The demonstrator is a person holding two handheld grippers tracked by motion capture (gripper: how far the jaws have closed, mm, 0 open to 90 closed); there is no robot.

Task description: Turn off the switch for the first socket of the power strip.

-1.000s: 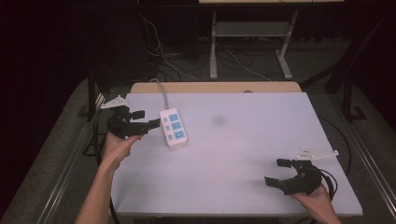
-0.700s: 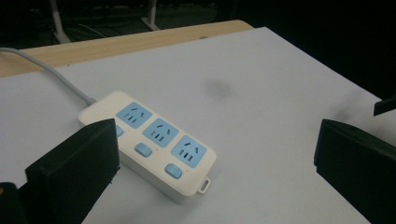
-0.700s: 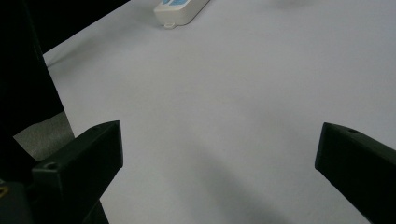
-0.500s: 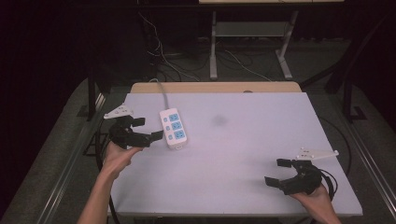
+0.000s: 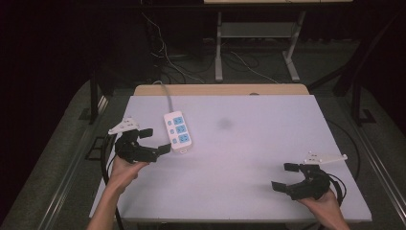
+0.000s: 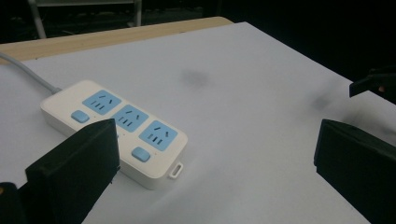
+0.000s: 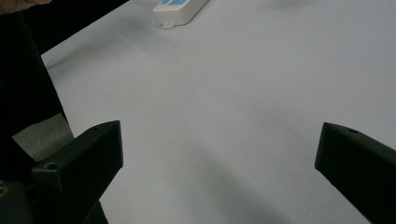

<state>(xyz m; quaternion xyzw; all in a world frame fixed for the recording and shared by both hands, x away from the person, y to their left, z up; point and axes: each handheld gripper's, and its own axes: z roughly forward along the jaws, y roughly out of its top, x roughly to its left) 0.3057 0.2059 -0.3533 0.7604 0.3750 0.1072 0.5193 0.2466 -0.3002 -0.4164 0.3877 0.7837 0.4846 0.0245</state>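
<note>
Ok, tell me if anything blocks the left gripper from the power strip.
Nothing visible does. The left gripper is open beside the power strip, with only bare table between them. In the left gripper view the strip lies just past the jaws, its cord trailing off the far side.

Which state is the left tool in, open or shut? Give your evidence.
Open. In its own view the left tool has its two black jaws wide apart with bare table between them, near the power strip but gripping nothing.
</note>
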